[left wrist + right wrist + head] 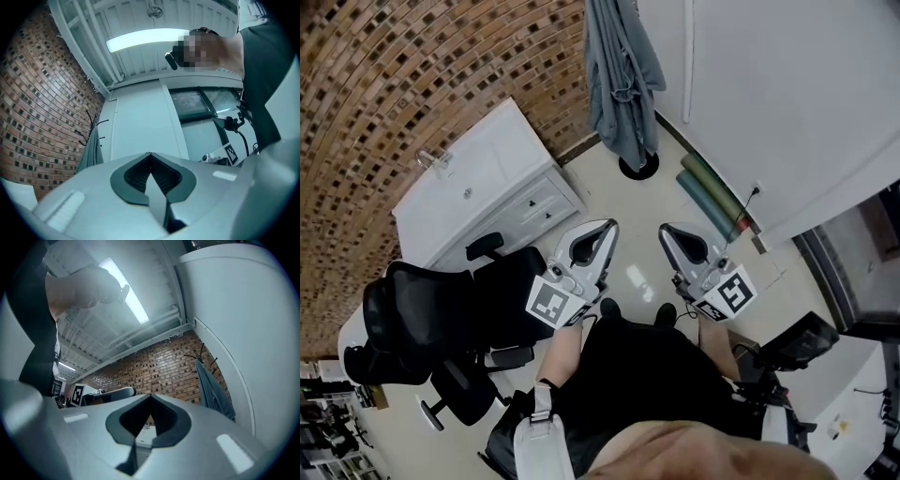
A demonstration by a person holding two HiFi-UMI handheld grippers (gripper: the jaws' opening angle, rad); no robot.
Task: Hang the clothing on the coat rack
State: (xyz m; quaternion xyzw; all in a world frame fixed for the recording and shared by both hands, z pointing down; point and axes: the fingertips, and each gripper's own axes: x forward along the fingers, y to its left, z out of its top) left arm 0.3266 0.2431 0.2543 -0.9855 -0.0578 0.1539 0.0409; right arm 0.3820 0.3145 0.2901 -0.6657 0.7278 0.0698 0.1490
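Note:
A grey-blue garment (621, 80) hangs on the black coat rack, whose round base (637, 167) stands on the floor by the white wall. The same garment (90, 151) shows at the left of the left gripper view under the rack's hooks (90, 125), and the garment (213, 391) shows at the right of the right gripper view. My left gripper (610, 225) and right gripper (664, 229) are held side by side in front of the person, well short of the rack. Both are shut with nothing between the jaws.
A white cabinet (483, 183) stands against the brick wall (412, 75) at the left. A black office chair (441, 328) is beside the person's left arm. Two rolled green mats (712, 199) lie along the white wall. A black stand (797, 342) is at the right.

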